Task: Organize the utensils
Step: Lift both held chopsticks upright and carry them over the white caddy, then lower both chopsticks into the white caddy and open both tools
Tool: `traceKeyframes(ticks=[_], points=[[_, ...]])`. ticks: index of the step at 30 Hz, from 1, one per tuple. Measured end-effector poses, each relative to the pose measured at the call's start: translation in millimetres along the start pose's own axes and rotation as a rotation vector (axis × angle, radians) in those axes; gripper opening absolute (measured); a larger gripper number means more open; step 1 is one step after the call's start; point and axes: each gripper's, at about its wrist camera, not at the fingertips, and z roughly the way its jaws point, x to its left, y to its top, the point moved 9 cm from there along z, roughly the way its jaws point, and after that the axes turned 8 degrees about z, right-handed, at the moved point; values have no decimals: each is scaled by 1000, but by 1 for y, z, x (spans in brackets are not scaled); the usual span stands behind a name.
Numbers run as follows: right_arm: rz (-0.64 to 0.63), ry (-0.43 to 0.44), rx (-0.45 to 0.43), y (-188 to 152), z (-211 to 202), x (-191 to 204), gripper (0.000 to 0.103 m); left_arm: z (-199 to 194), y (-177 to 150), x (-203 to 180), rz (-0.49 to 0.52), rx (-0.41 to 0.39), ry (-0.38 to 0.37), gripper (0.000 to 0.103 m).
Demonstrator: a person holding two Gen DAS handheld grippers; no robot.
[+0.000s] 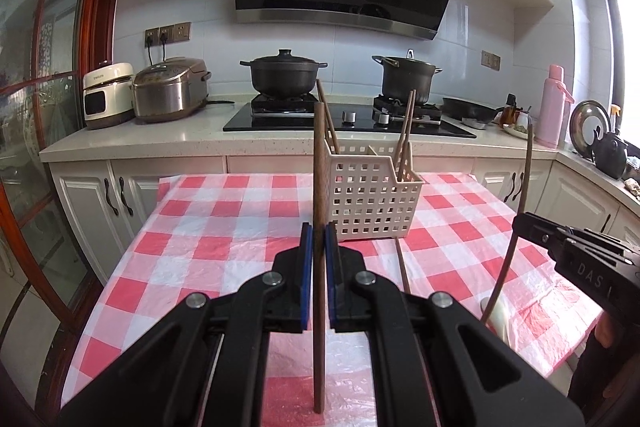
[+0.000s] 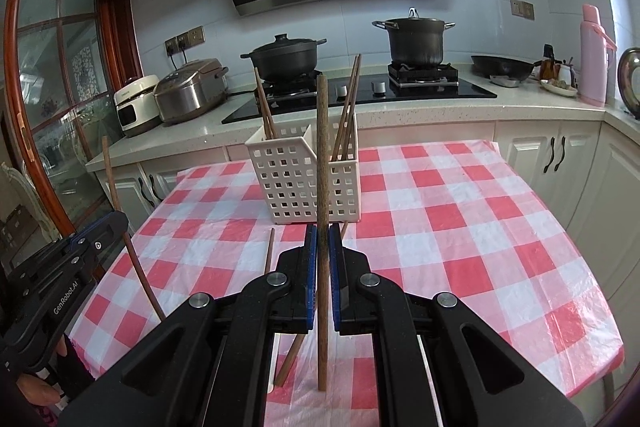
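Holding one chopstick upright in each claw, we are partway through: the left gripper (image 1: 319, 247) is clamped on a brown chopstick (image 1: 319, 163), the right gripper (image 2: 322, 251) on another chopstick (image 2: 322, 147), both short of the white basket (image 2: 304, 183) that stands at twelve o'clock on the checked tablecloth (image 2: 460, 211). Several chopsticks already lean inside its compartments, one at the left end (image 2: 264, 103) and a pair at the right (image 2: 349, 107). At least one loose chopstick (image 1: 402, 267) lies on the cloth at one o'clock of the left claw, so more remains after these two. A pale object (image 1: 498, 319) at four o'clock is half hidden, possibly a spoon handle; the basket's floor and exact count stay out of sight.
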Motion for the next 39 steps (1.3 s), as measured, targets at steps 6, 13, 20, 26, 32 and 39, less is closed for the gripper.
traceKeyframes(ticks=[6, 13, 20, 26, 32, 39], points=[[1, 2, -18, 4, -6, 0, 7, -7, 7, -3, 9, -21, -2, 6], [0, 4, -20, 6, -5, -1, 7, -4, 11, -4, 16, -23, 0, 6], [-9, 6, -21, 13, 3, 3, 7, 1, 16, -4, 24, -20, 0, 6], [-26, 11, -47, 30, 8, 9, 7, 6, 29, -2, 32, -35, 5, 6], [-41, 20, -82, 52, 11, 15, 7, 13, 51, 0, 43, -57, 8, 6], [-74, 33, -140, 84, 12, 25, 7, 23, 87, -3, 49, -81, -28, 6]])
